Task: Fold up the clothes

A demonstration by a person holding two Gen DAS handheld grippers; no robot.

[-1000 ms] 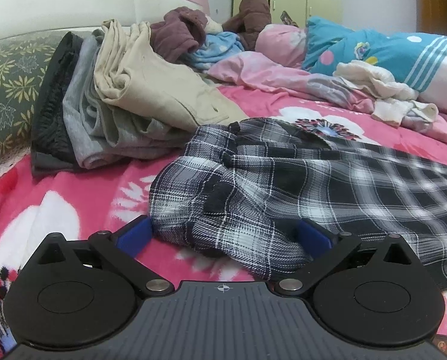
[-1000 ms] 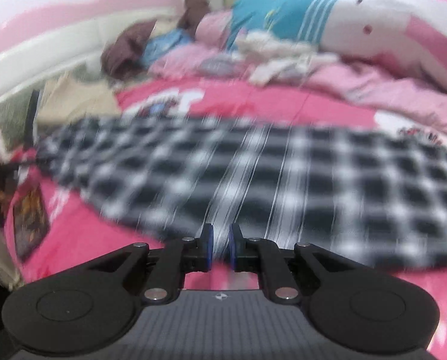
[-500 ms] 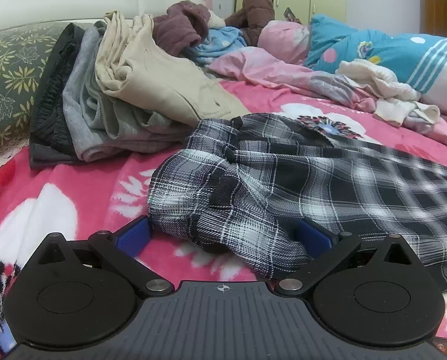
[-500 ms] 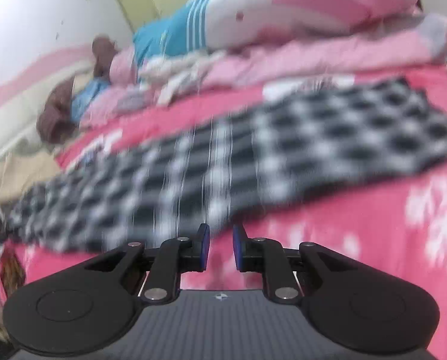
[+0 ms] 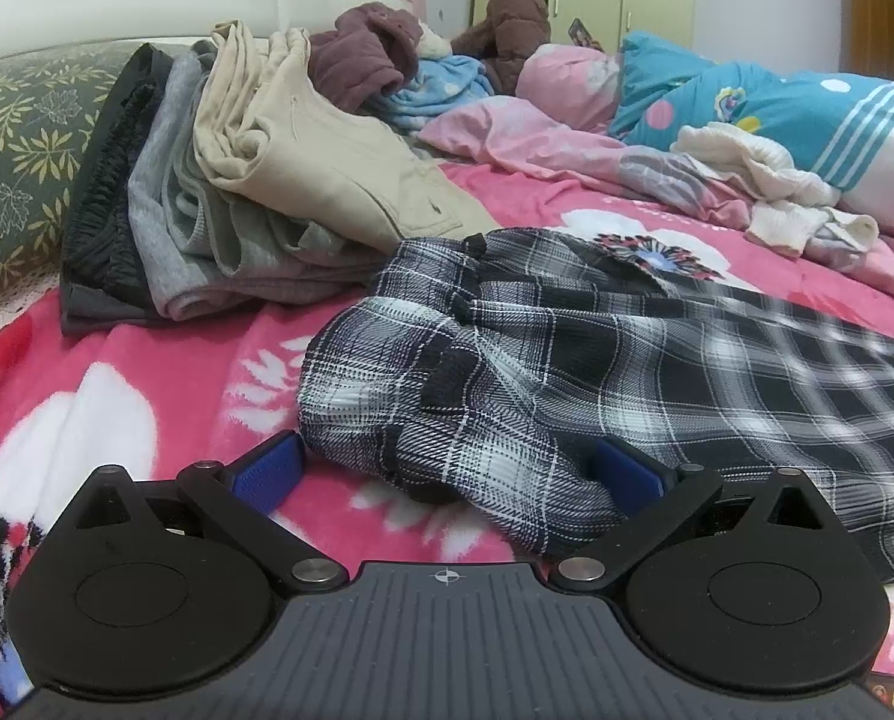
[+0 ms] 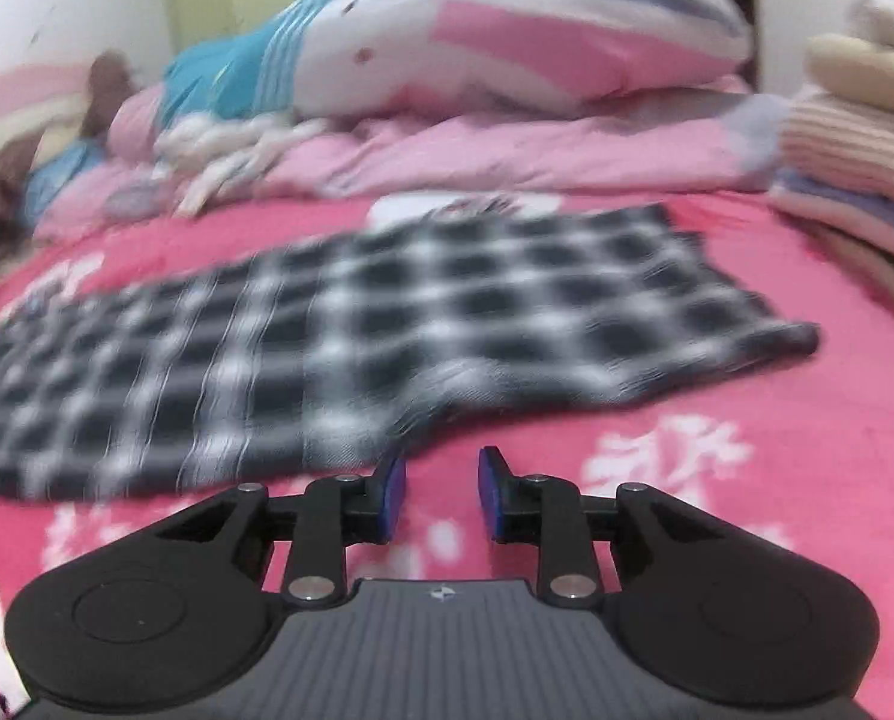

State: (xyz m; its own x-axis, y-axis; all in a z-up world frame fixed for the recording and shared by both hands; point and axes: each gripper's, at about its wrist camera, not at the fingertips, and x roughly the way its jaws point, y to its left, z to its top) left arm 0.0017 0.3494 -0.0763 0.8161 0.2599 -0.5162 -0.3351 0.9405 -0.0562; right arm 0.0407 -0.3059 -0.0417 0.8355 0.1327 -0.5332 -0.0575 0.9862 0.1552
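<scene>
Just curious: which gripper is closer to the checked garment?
Left. The left gripper is open around the checked garment, fabric bunched between its fingers. The right gripper is open just short of its edge, over the pink bedspread.

Black-white plaid garment (image 5: 597, 372); pink floral bedspread (image 5: 147, 372).

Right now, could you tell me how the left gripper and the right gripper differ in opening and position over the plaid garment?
The left gripper is spread wide, while the right gripper is only partly open. The left gripper straddles the bunched end of the plaid garment, cloth between its fingers; the right gripper sits just off the garment's near edge, with only pink blanket between its fingers. Neither is closed on fabric.
</scene>
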